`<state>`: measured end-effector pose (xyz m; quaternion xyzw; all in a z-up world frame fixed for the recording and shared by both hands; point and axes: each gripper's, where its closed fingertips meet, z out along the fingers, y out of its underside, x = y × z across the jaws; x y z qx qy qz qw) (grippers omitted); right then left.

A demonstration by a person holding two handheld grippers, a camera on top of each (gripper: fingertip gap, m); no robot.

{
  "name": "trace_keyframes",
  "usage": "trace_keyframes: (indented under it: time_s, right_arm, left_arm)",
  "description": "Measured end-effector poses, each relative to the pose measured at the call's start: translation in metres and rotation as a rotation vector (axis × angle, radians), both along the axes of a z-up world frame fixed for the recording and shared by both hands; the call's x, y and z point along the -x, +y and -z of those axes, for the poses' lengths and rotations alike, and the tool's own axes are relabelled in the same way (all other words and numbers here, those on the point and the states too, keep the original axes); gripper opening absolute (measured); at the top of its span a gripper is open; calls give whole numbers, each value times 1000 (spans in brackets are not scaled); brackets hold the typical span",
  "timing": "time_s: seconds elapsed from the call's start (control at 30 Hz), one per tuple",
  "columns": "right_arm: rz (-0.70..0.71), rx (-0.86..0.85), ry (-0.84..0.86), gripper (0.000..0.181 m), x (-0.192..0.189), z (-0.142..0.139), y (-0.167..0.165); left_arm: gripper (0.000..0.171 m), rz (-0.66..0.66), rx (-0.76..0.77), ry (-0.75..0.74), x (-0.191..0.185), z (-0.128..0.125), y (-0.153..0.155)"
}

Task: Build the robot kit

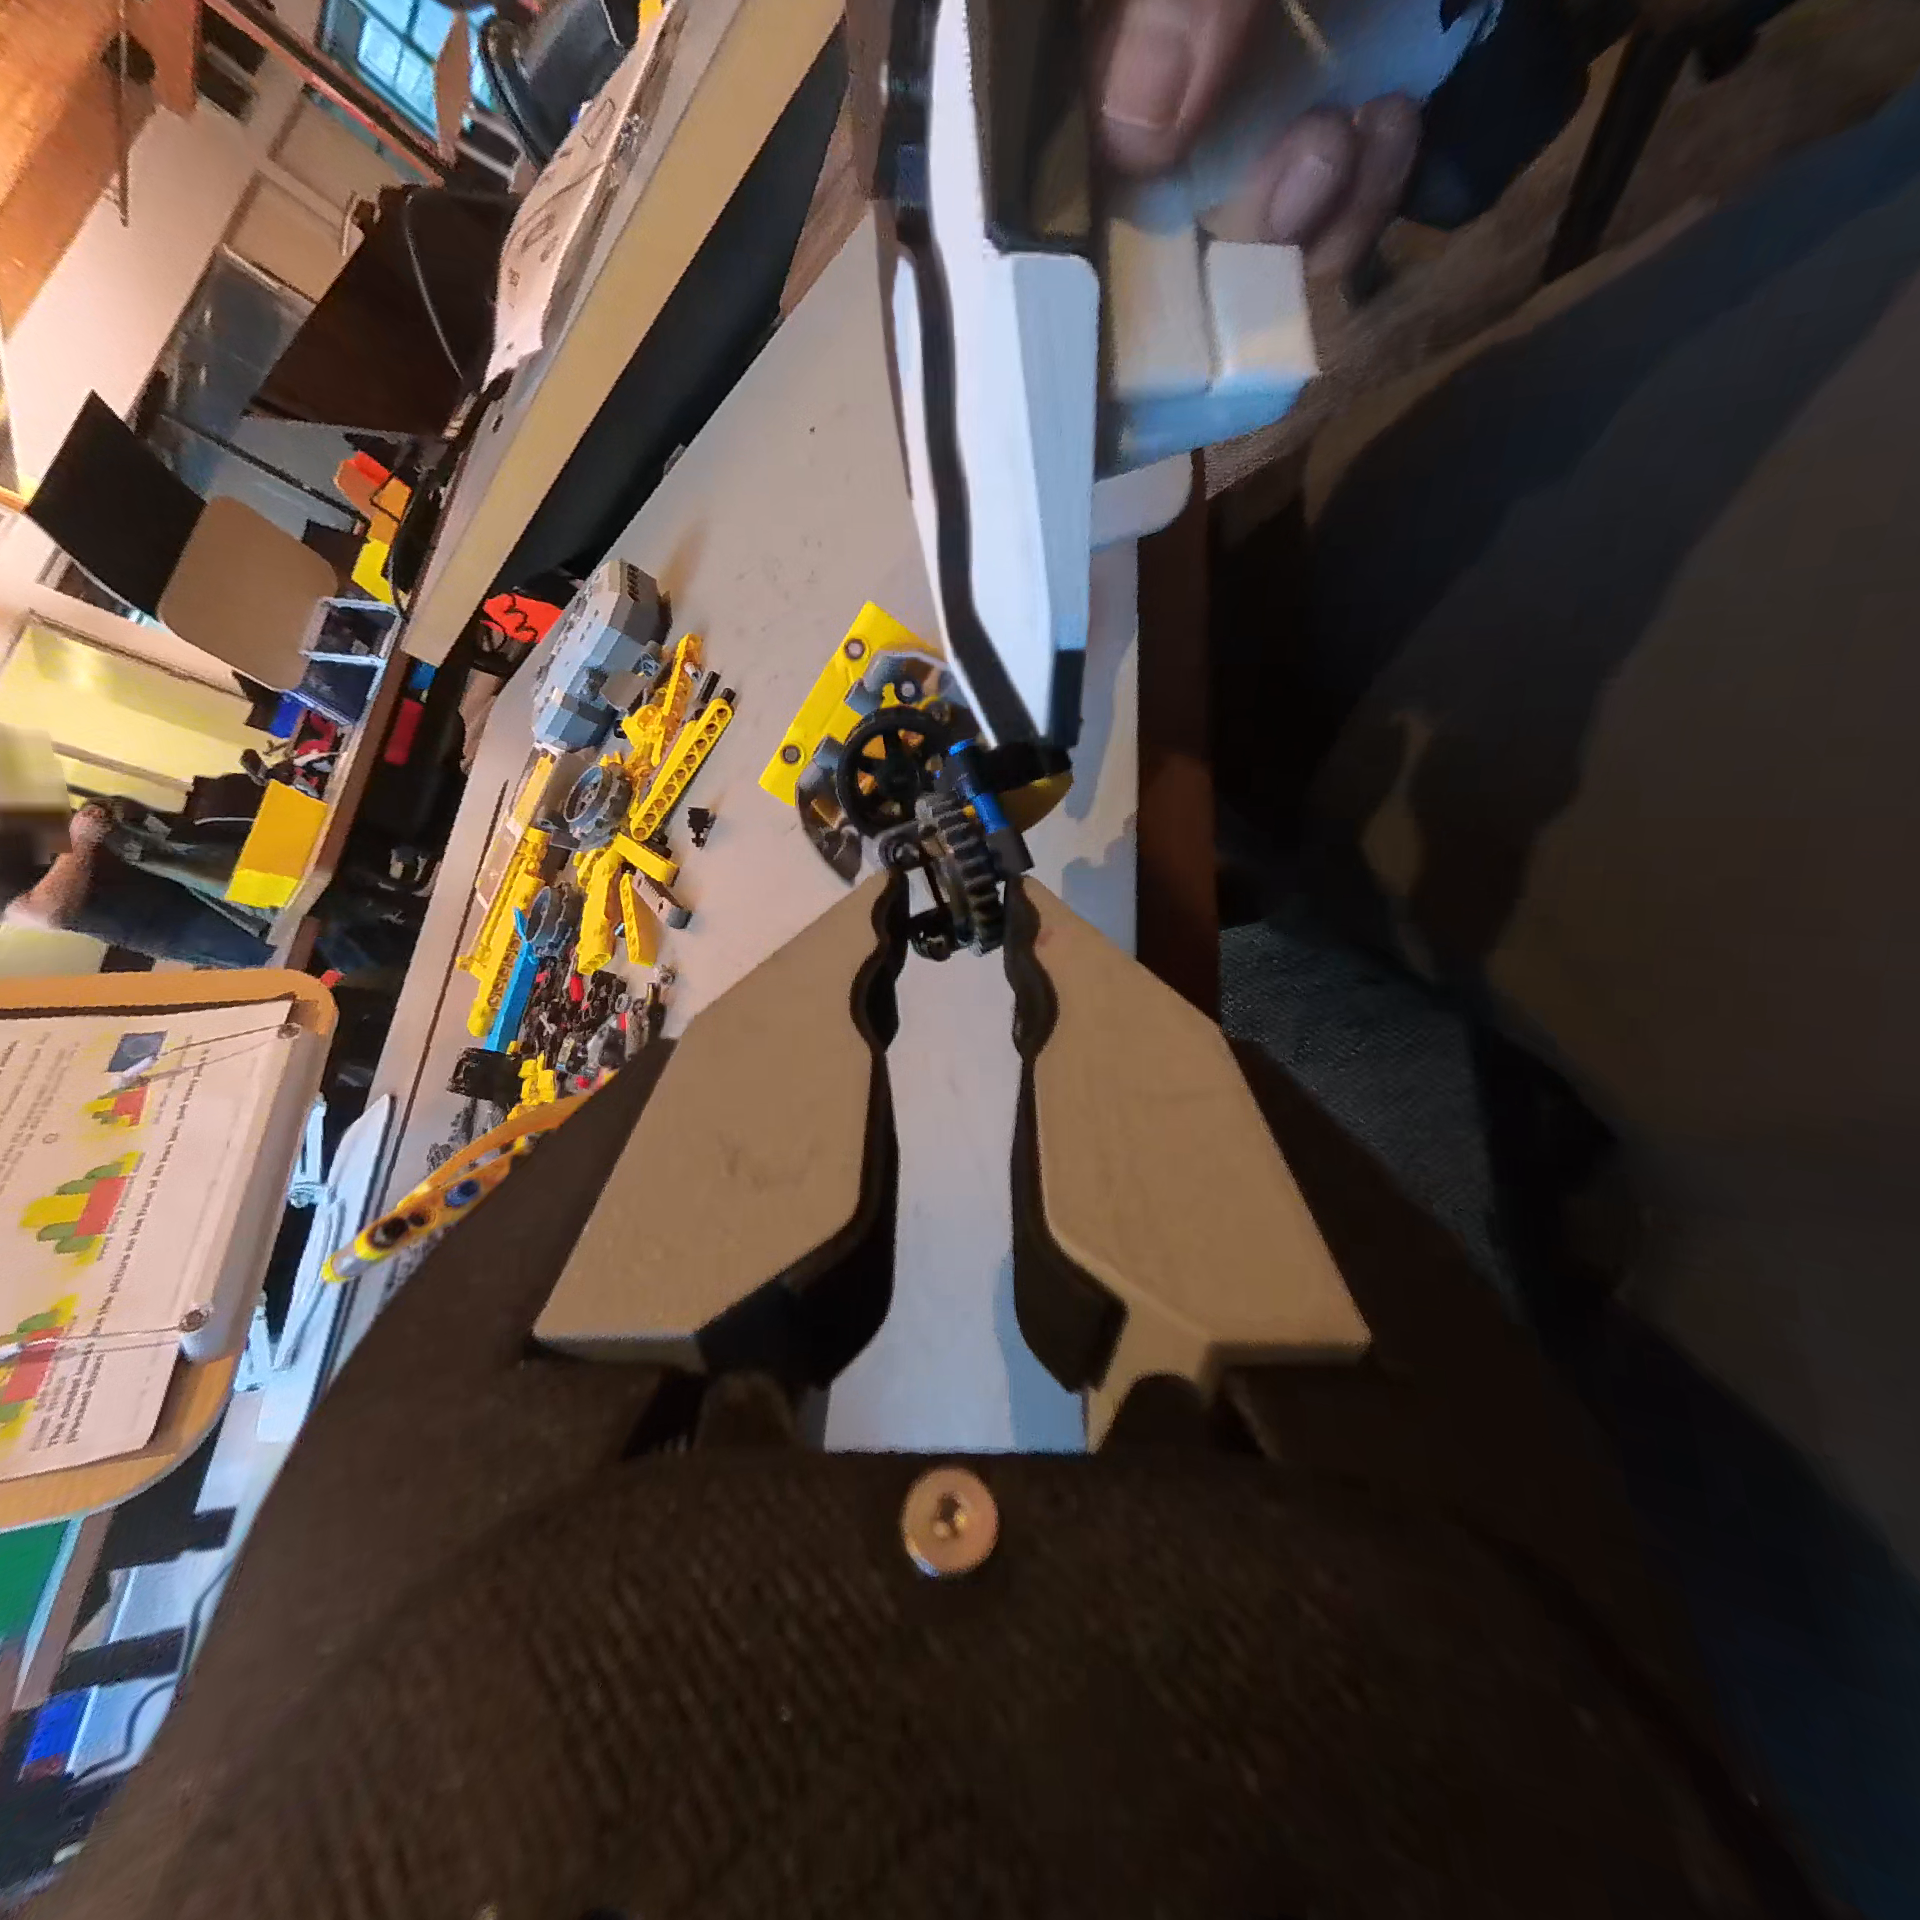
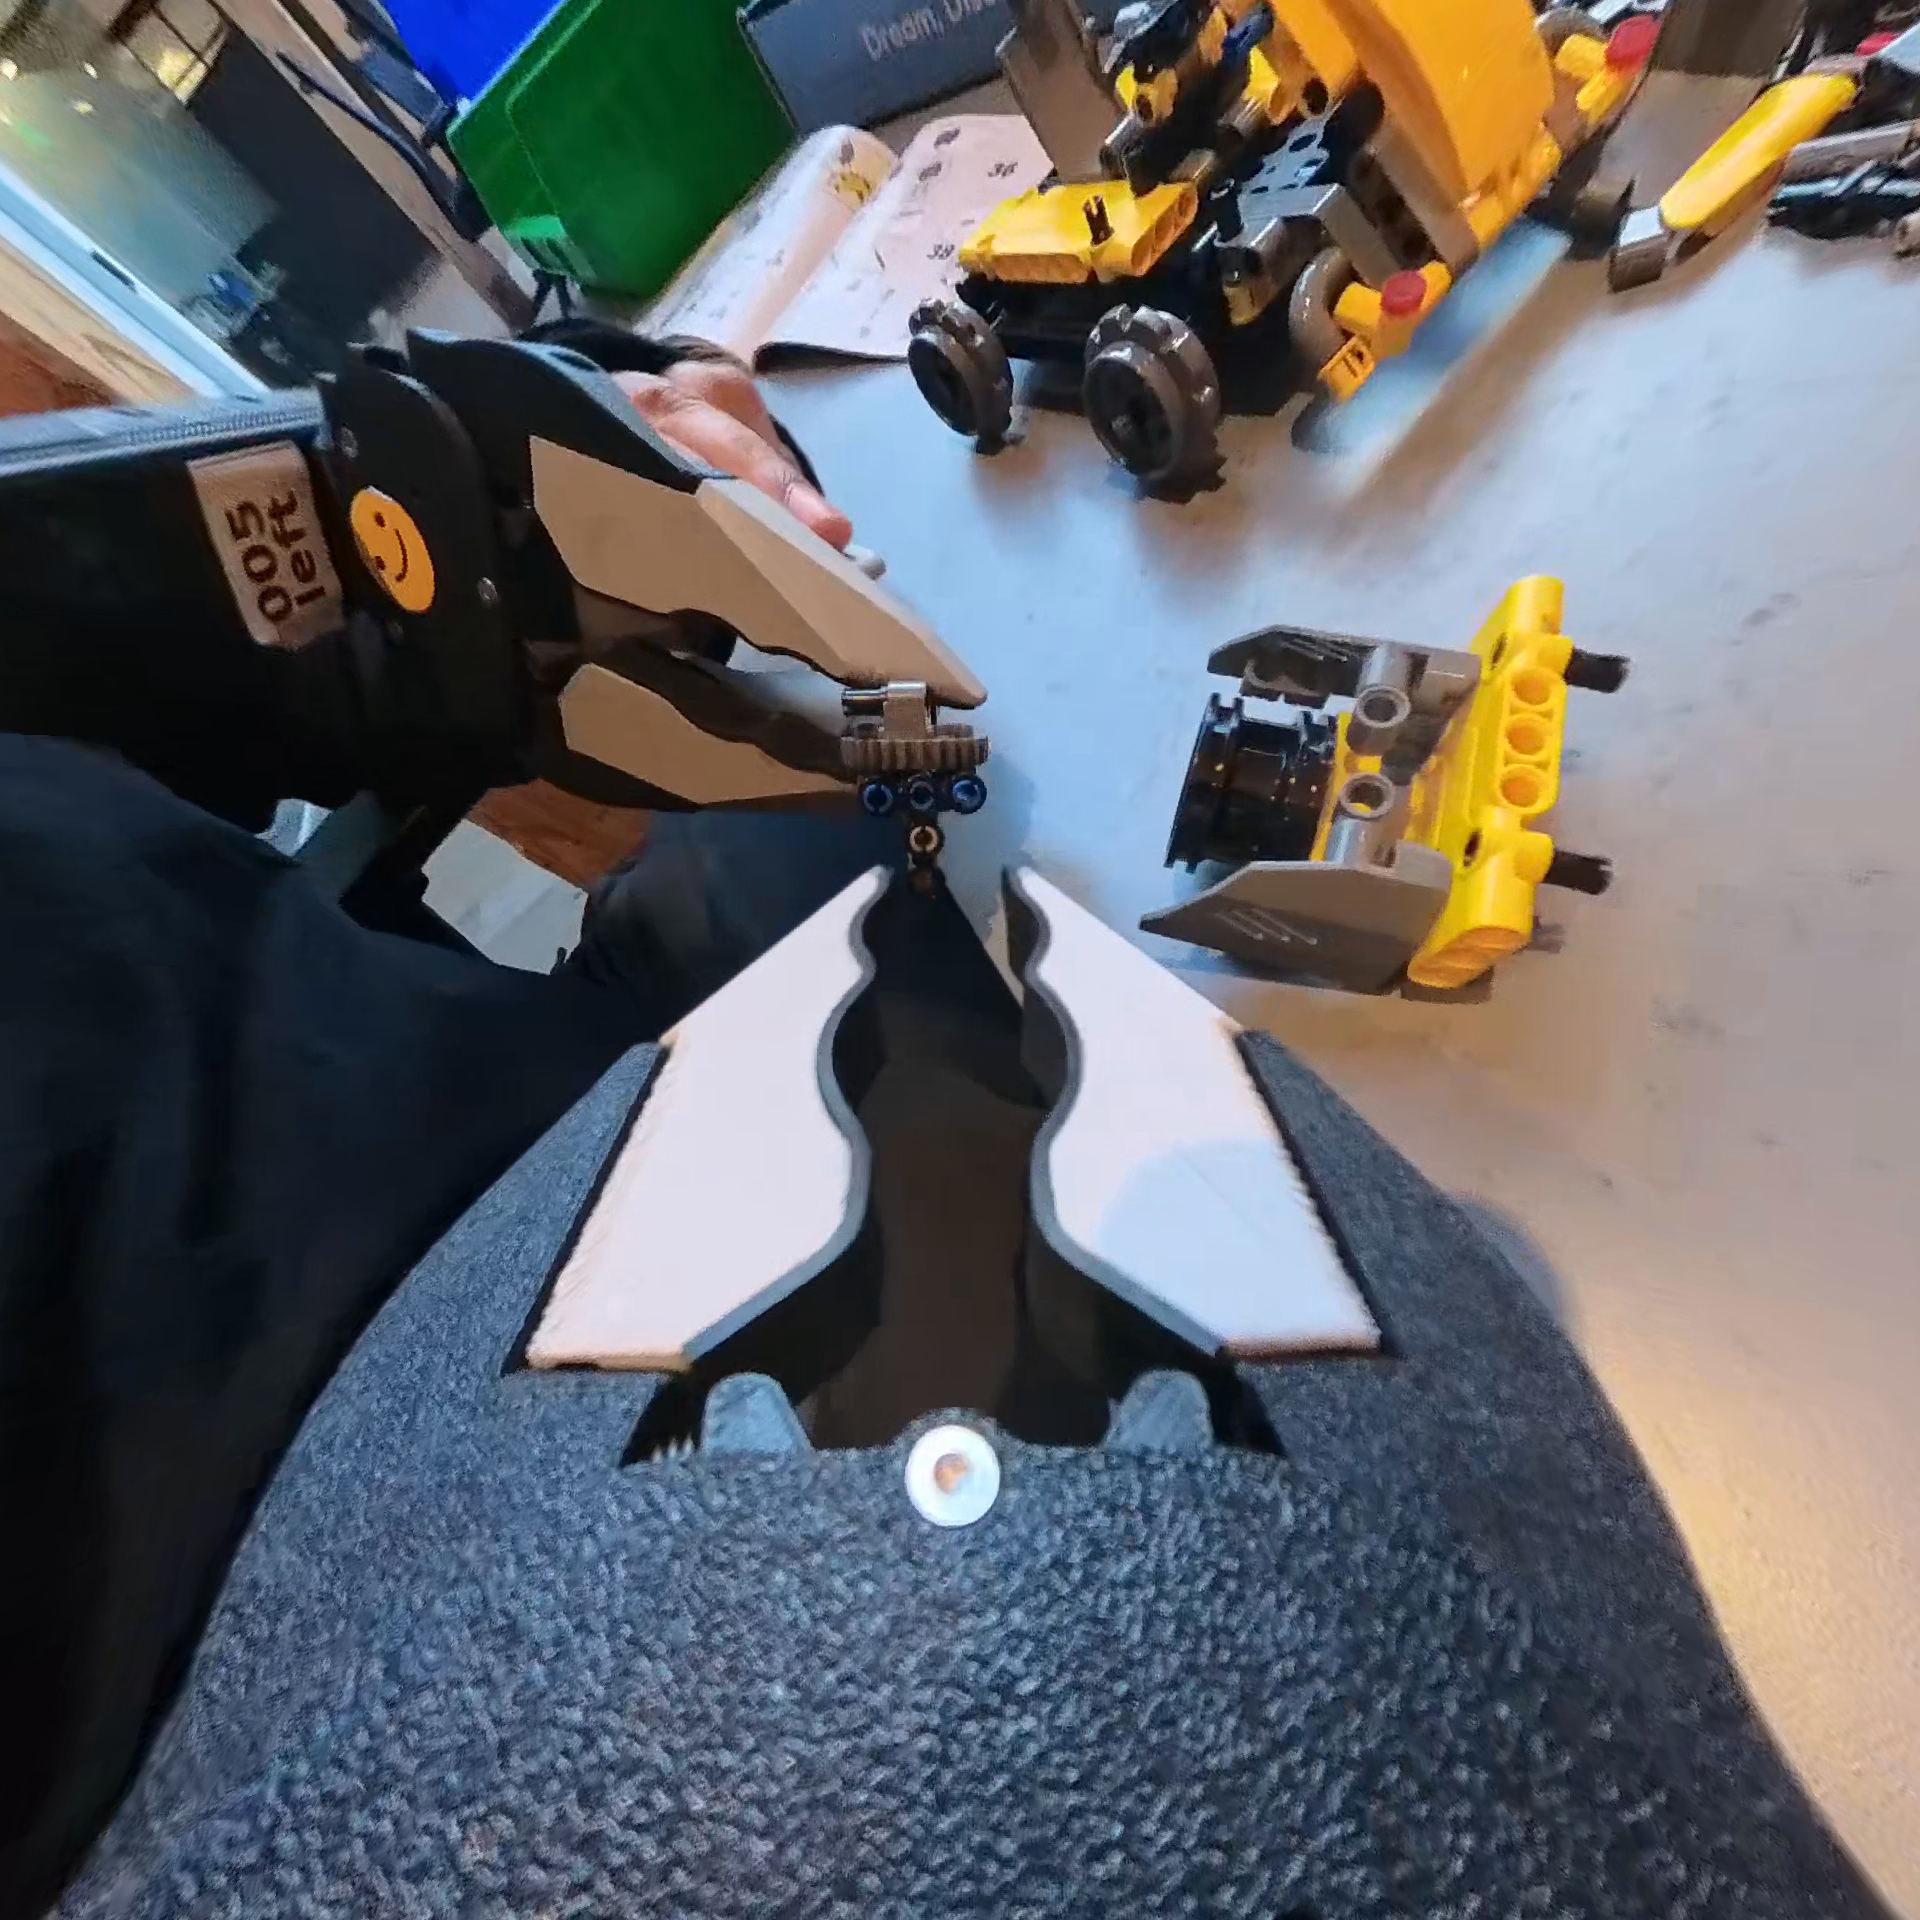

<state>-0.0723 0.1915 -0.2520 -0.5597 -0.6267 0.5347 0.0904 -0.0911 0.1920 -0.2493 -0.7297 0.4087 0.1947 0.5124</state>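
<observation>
Grey tabletop (image 2: 1662,1195), cluttered: yellow wheeled toy vehicle (image 2: 1247,208) top centre of the right wrist view, yellow-grey scoop module (image 2: 1403,810) mid-right, loose yellow parts pile (image 1: 603,862) left-centre in the left wrist view. Left gripper (image 2: 935,748) clamped on small black gear assembly (image 2: 914,764), held off the table at frame centre. Right gripper (image 2: 945,883) slightly parted, tips just below the assembly's hanging pin; grip unclear.

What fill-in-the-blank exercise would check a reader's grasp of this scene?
1. The small assembly clamped in the left gripper has a toothed grey ___.
2. The three pins in a row beside those teeth are ___ in colour.
3. The wheeled model standing on the table is mainly ___.

Missing words: gear; blue; yellow.
</observation>
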Motion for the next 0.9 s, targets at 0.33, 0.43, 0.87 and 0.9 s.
trace_keyframes:
  time_s: [0.33, 0.43, 0.87, 0.9]
  right_arm:
    - [-35, 45, 32, 7, 11, 2, -19]
    - [-40, 63, 22, 7, 11, 4, -20]
    - [-17, 99, -15, 7, 15, 10, -17]
    - [-20, 87, -17, 7, 15, 11, -17]
  left_arm:
    - [17, 100, 30, 18, 3, 6, -8]
    - [16, 105, 57, 8, 3, 8, -9]
    - [17, 90, 171, -32, 8, 19, -9]
    - [17, 90, 180, -38, 8, 19, -9]
